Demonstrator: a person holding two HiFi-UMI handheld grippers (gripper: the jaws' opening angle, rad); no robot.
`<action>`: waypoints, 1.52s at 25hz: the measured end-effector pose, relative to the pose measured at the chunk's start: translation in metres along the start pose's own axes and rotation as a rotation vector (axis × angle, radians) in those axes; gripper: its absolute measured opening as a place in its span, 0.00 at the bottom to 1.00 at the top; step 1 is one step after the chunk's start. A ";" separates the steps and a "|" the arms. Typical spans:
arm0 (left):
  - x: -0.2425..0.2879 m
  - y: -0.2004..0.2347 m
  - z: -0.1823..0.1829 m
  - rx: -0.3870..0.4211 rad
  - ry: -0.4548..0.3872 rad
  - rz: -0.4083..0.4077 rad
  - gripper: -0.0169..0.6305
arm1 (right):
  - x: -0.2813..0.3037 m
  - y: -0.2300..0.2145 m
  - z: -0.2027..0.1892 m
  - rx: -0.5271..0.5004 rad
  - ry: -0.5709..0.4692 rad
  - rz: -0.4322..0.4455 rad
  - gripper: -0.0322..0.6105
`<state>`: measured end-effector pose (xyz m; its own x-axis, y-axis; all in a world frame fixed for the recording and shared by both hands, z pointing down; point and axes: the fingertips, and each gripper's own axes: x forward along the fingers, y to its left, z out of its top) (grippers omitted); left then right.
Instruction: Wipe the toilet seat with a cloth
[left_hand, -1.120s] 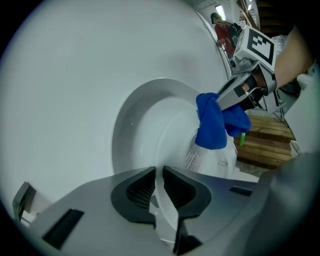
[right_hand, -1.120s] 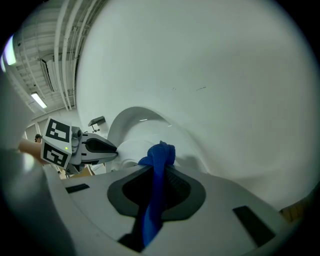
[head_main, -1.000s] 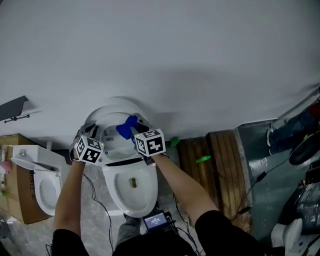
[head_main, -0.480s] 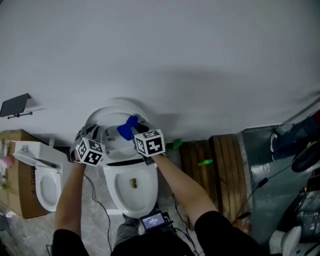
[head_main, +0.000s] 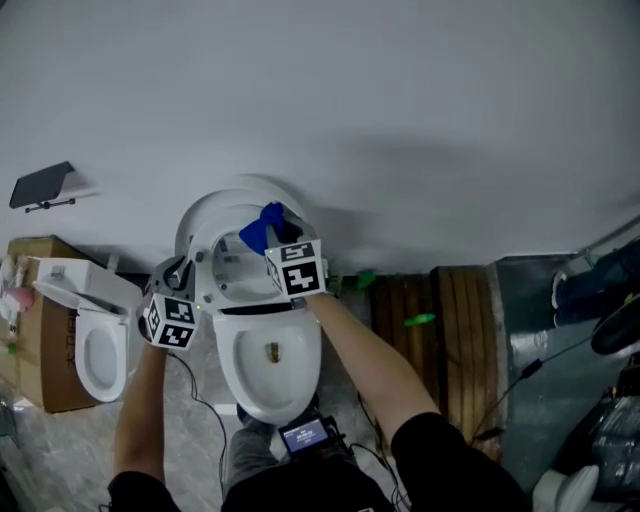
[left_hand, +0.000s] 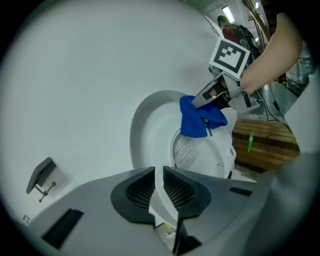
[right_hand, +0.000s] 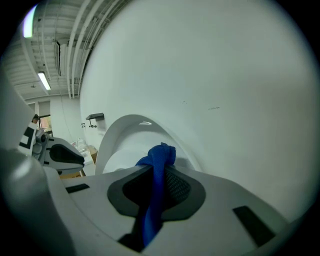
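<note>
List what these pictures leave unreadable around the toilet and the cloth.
- Whether the blue cloth touches the toilet seat: right gripper view, the right gripper covers the contact spot.
- Print on the label: left gripper view, too small.
- Seat edge below the hold of the left gripper: left gripper view, its body covers it.

I see soft, even light, with a faint shadow on the wall (head_main: 420, 170) by the toilet seat (head_main: 203, 262). Both gripper views bulge, corners black.

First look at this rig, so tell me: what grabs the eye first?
A bright blue cloth, pinched in the right gripper, sits at the top of the raised toilet seat by the white wall. The left gripper clamps the seat's left rim. A second toilet stands far left.
</note>
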<state>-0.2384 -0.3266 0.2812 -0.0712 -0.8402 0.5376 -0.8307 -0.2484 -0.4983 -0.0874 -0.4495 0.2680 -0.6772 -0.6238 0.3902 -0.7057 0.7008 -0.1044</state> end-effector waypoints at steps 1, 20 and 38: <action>-0.005 -0.004 -0.008 -0.018 -0.002 -0.010 0.11 | 0.002 0.006 0.000 -0.004 0.011 0.006 0.12; -0.049 -0.011 -0.150 -0.134 -0.019 -0.132 0.11 | 0.080 0.156 -0.029 -0.072 0.100 0.048 0.12; -0.039 -0.042 -0.214 -0.194 0.016 -0.190 0.11 | 0.096 0.224 -0.090 -0.303 -0.037 0.114 0.12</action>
<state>-0.3191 -0.1804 0.4273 0.0888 -0.7792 0.6205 -0.9201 -0.3027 -0.2485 -0.2917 -0.3219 0.3644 -0.7597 -0.5433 0.3573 -0.5343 0.8347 0.1333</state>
